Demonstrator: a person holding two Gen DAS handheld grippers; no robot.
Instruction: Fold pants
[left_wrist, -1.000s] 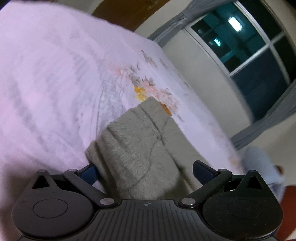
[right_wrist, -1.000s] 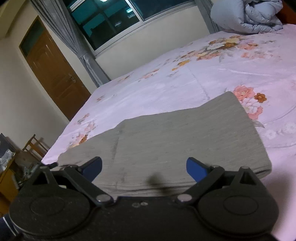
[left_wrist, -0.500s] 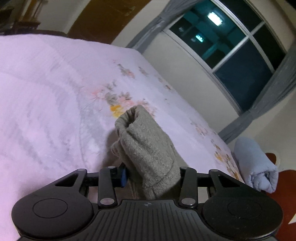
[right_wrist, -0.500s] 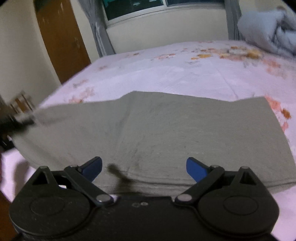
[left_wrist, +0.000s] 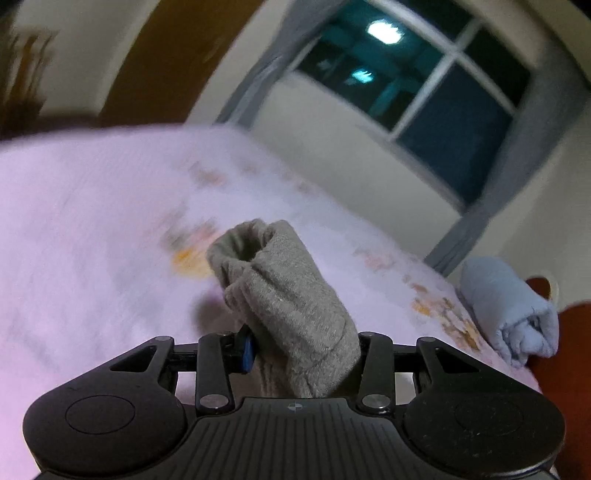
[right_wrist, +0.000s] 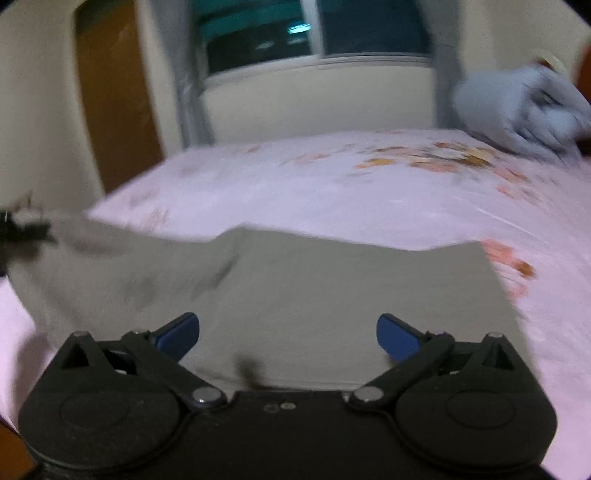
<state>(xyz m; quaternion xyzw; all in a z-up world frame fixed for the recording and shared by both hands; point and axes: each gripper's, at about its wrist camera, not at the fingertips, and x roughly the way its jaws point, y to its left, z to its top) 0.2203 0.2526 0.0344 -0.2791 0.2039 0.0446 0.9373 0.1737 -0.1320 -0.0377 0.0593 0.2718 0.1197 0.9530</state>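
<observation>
pants (right_wrist: 317, 302) lie spread on the pink flowered bed (right_wrist: 332, 192), filling the lower middle of the right wrist view, with one end raised at nine o'clock; the left gripper (left_wrist: 301, 350) is pinching that end, a bunched grey wad of cloth standing up between its narrowed jaws toward twelve o'clock; the right gripper (right_wrist: 288, 338) hangs just over the near edge of the cloth with its blue fingers (right_wrist: 177, 332) spread wide and nothing between them; the step in hand looks like carrying the lifted end over to make the next fold; to do it well, keep the pinch firm on every layer so none slips out, lift only enough to clear the flat part, sweep across in a level arc toward the far end at three o'clock, and let the right gripper either press down or take the matching near corner so the fold line stays straight; a lone pinch may let the cloth twist; the left wrist view alone shows the pinch itself and how thick the wad is, but hides the rest of the pants; the right wrist view alone shows the whole flat panel, its edges, and the left gripper as a dark blur at nine o'clock; both show a rolled blue blanket (left_wrist: 509, 306) beyond, well apart from the pants.
</observation>
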